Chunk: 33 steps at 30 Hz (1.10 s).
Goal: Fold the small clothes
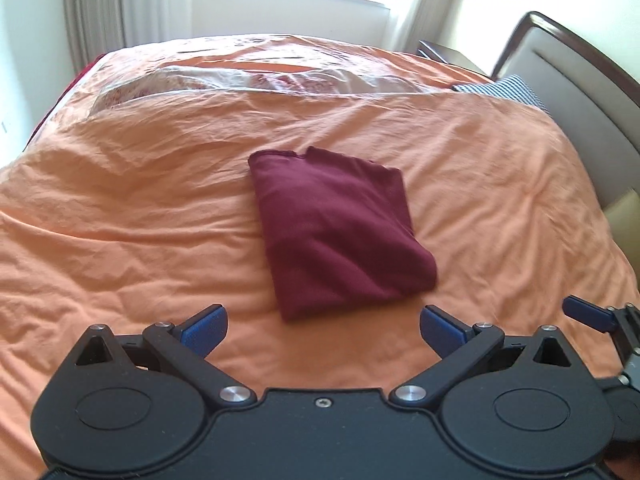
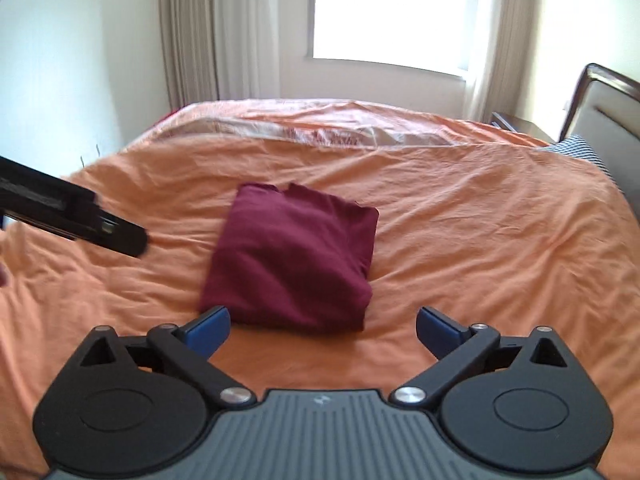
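Nearest each lens sits its own claw: the left claw [image 1: 323,330] and the right claw [image 2: 323,330] both stand with their blue fingers spread wide apart, gripping nothing, low over the bed [image 1: 120,220]. That bed fills most of both views, its orange cover rumpled all over; its near edge is hidden under the black claw bodies, and its left side runs out of frame. Behind it a window [image 2: 392,12] is blown out white between pale curtains [image 2: 188,32], so nothing outside can be made out. A padded headboard [image 1: 580,92] is cut off at the right edge, with a checked pillow [image 1: 508,88] only partly showing beside it. On the middle of the bed lies the maroon garment [image 1: 332,236] — folded into a compact, roughly square packet, just ahead of both claws and touching neither. In the left wrist view only one blue finger of the right claw shows — at the right edge.
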Each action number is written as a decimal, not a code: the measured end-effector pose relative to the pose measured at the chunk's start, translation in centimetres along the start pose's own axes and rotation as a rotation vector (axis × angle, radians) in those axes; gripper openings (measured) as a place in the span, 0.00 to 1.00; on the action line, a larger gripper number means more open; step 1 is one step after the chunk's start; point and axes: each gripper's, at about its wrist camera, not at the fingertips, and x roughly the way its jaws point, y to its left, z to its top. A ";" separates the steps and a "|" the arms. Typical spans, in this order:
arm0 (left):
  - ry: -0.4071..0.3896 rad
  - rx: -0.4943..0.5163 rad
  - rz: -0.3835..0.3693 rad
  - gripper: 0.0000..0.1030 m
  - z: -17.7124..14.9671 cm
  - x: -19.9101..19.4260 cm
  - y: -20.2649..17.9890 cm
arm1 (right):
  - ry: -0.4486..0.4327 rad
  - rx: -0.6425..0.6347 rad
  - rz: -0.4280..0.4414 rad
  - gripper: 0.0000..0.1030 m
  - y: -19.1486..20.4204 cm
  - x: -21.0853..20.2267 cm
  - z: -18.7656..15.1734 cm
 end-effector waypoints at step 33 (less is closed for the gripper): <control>-0.189 0.204 0.164 0.99 -8.7 -18.8 -0.5 | -0.091 0.024 -0.230 1.00 9.6 -21.3 -5.7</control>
